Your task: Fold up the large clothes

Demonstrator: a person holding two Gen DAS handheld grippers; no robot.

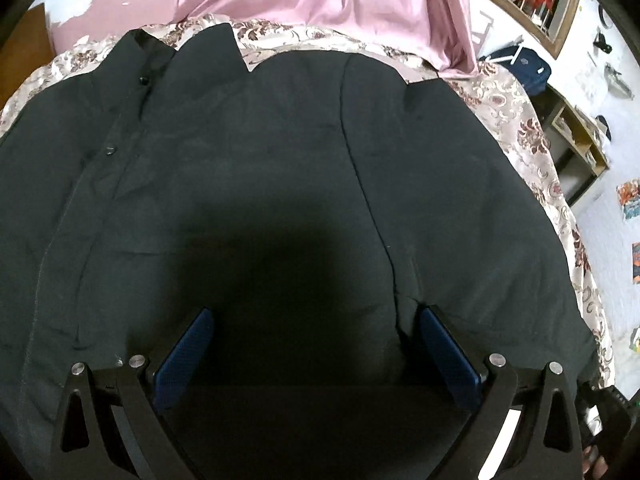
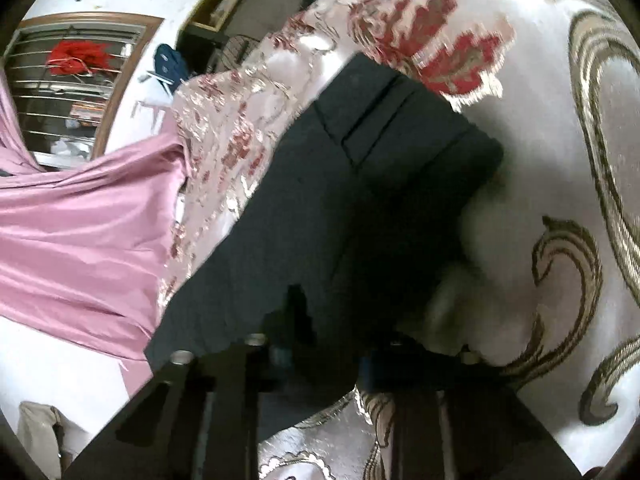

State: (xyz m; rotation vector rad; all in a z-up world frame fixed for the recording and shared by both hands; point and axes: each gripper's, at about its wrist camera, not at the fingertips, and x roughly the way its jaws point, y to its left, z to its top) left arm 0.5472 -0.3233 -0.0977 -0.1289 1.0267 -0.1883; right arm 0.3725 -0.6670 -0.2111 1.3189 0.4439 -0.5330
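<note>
So the black jacket is spread flat over the floral bedspread, filling most of the left wrist frame. The left hand-held gripper sits low centre, blue pads wide apart over the fabric. The right hand-held gripper, bottom centre, looks clamped on the jacket's edge. Pink cloth is at upper centre.

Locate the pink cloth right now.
The pink cloth lies at the top of the left wrist view, beyond the black coat, on the floral bedspread. The right wrist view shows it at the left edge.
</note>
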